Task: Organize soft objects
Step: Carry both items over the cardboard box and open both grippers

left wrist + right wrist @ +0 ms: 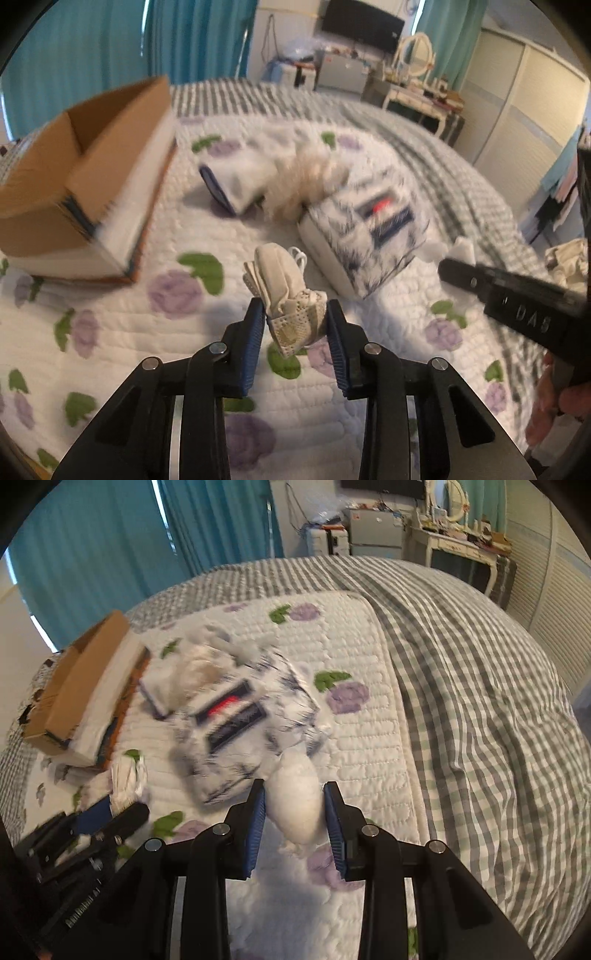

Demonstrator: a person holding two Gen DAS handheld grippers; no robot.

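My left gripper (295,325) is shut on a folded beige face mask (284,295) and holds it above the flowered quilt (147,350). My right gripper (295,812) is shut on a white soft lump (295,805) of cloth or tissue joined to a white and dark blue soft pack (243,731), which is blurred. The pack also shows in the left wrist view (365,236), with a fluffy cream thing (303,181) and a white sock-like item (236,184) behind it. An open cardboard box (81,184) stands at the left.
The right gripper's body (517,306) crosses the right side of the left wrist view. The left gripper (92,827) shows low left in the right wrist view. A grey checked blanket (480,701) covers the bed's right side. Furniture stands beyond the bed.
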